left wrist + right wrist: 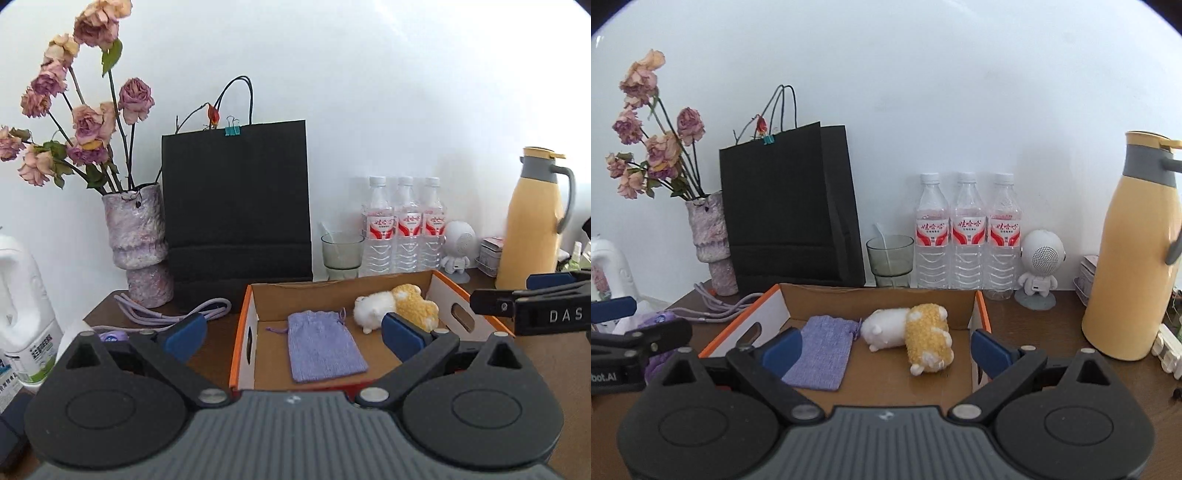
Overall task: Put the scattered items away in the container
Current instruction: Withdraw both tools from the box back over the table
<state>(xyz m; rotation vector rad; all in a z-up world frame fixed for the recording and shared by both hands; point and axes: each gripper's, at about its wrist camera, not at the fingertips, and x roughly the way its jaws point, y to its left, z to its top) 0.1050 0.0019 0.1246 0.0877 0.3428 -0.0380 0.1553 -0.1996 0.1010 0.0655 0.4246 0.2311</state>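
The cardboard box (436,282) stood on the table (1034,332) in front of the black paper bag (236,206). Inside the box were laid a lilac pouch (325,345) and, to its right, a white-and-yellow plush toy (397,304). A purple cord (173,312) was left outside, to the left of the box. The left gripper (293,336) and the right gripper (886,345) were both held spread wide before the box, with nothing gripped.

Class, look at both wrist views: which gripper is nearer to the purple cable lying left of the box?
Left. The left gripper hangs open beside the purple cable, while the right gripper, also open, sits across the box from it.
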